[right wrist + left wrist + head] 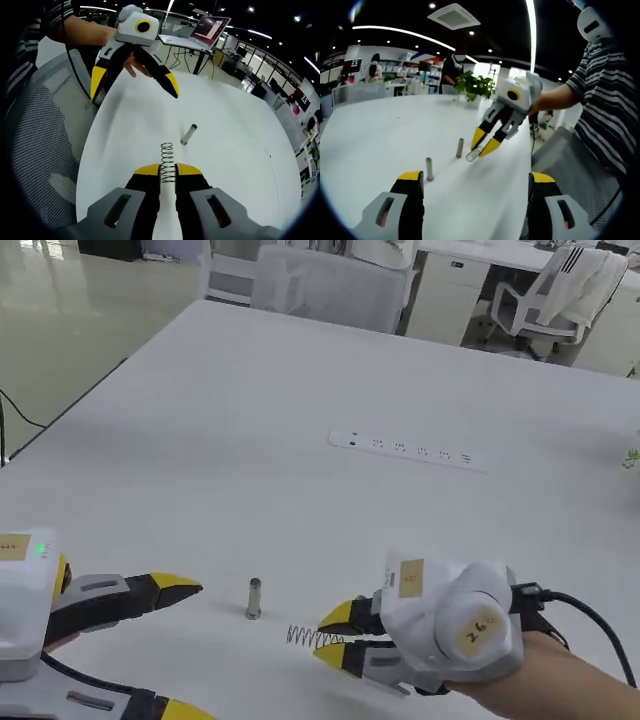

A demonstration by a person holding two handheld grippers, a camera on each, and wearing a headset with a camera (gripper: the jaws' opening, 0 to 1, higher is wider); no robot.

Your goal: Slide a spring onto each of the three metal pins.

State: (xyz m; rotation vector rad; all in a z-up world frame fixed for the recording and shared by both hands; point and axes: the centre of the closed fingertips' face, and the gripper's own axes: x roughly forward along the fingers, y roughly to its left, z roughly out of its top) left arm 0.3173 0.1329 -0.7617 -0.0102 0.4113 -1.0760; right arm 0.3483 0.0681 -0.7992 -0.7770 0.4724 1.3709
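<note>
The right claw (168,171) is closed on one end of a spring (167,159), whose free end points toward an upright pin (253,598) standing near it on the white worktop (300,390). The left claw (192,650) is spread wide and holds nothing. Yellow labels (411,577) on the right gripper carry marks too small to read.

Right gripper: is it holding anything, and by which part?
The right gripper pinches the spring by one end, the rest sticking out. The left gripper holds nothing.
</note>
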